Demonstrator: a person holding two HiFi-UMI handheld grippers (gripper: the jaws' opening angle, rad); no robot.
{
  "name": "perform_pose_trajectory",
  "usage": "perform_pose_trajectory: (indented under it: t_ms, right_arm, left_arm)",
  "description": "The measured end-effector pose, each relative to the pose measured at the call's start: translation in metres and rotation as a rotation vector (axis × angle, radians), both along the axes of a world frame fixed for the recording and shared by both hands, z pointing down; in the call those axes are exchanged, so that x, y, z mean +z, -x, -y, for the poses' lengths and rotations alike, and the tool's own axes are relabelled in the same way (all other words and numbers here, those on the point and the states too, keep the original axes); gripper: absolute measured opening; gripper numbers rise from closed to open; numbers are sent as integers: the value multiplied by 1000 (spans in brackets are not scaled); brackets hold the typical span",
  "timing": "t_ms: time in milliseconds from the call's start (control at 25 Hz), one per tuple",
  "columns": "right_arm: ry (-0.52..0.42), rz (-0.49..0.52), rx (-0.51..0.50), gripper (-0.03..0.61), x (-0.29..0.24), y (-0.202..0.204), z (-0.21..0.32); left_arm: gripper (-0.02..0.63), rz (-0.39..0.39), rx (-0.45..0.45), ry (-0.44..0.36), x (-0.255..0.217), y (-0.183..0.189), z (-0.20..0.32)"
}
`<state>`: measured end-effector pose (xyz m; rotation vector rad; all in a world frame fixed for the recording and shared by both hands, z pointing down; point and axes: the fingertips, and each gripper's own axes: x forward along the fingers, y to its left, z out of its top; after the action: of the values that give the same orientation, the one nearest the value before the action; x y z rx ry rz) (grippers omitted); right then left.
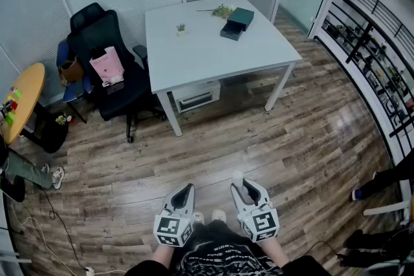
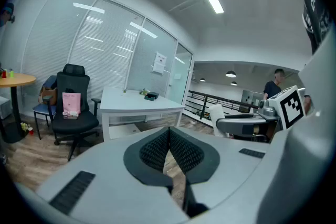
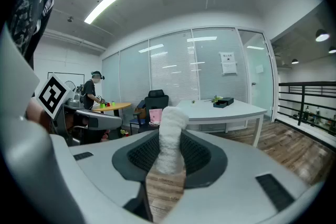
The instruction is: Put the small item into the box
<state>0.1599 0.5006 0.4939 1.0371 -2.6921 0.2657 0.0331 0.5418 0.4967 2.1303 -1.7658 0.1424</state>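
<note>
With the right gripper [image 1: 244, 187] clamped on the white item [image 3: 170, 139], probably a soft roll, and the left gripper [image 1: 184, 192] empty with jaws together, we carry it steadily to the far table [image 1: 207, 52] and release only over the box [image 1: 237, 22].

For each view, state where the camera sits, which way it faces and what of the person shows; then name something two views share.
Head view: on the head, facing steeply down at floor and white table; left gripper and right gripper show.
Left gripper view: on that gripper, facing the table; its shut jaws show.
Right gripper view: on that gripper, facing the table; jaws hold the small item.
Shared: the table.
</note>
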Motion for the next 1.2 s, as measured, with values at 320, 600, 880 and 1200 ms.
perform_pose_trajectory:
  t_ms: [320,600,880,1200]
  right_arm:
    - [7,8,47,133,0,-4,-8]
    - [20,6,34,133,3,3,-15]
    - [30,47,83,135,-1,9,-16]
    - [13,65,193,137,-1,7,-15]
  left_arm:
    - [18,8,19,-2,-2,4,-13]
    - [18,10,28,-6,-4,7,-13]
    - [18,2,50,-5,-1,17,-15]
    - [18,8,118,-11,1,32,-11]
